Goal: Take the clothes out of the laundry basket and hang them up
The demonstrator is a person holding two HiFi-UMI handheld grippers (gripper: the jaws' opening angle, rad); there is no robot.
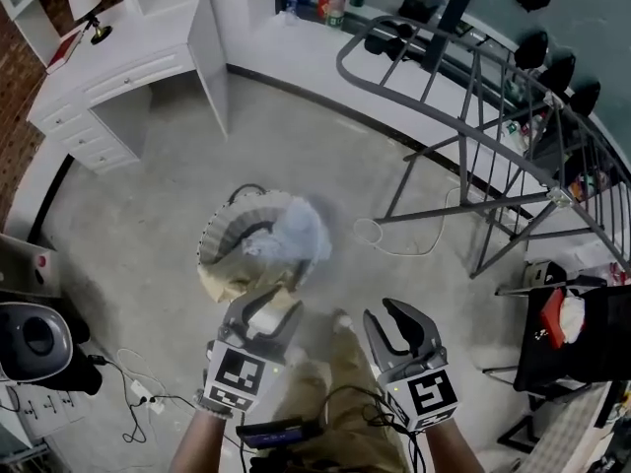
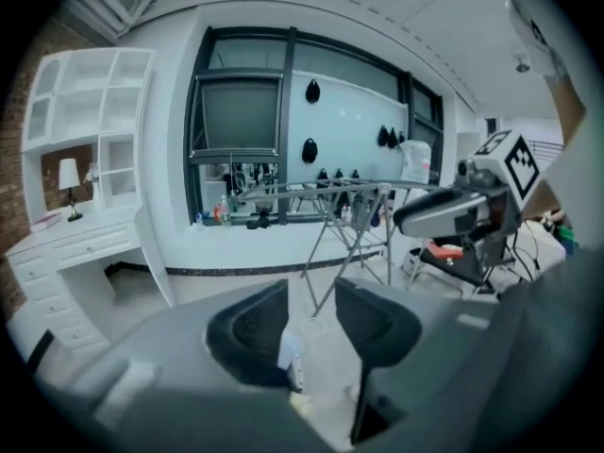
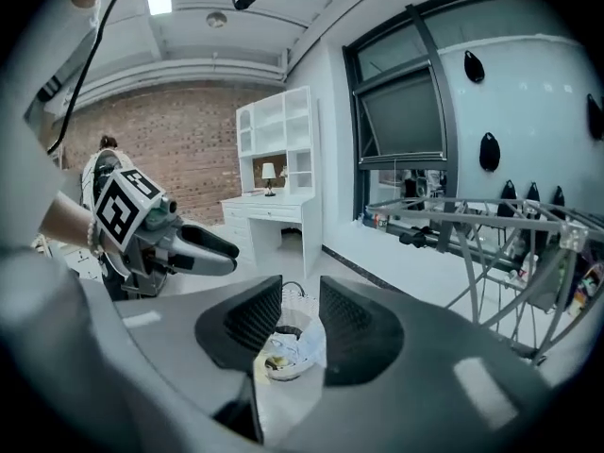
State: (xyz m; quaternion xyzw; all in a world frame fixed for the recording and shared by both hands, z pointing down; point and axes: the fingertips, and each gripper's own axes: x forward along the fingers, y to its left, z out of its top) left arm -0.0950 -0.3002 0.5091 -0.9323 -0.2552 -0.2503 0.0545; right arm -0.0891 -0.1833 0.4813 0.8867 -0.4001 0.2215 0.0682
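Low over the floor, the left hand-held gripper (image 1: 264, 315) hangs at the near edge of the laundry basket (image 1: 211, 246), jaws apart and empty. The right hand-held gripper (image 1: 399, 329) beside it is likewise parted on nothing. The clothes (image 1: 296, 233) lie in a pale heap in the basket, spilling over its rim. The sound move is probably to pinch one top fold only, so the rest stays put. The drying rack (image 1: 473, 77) stands well apart to the right, and a loose cable (image 1: 394, 242) on the floor between could snag a trailing garment.
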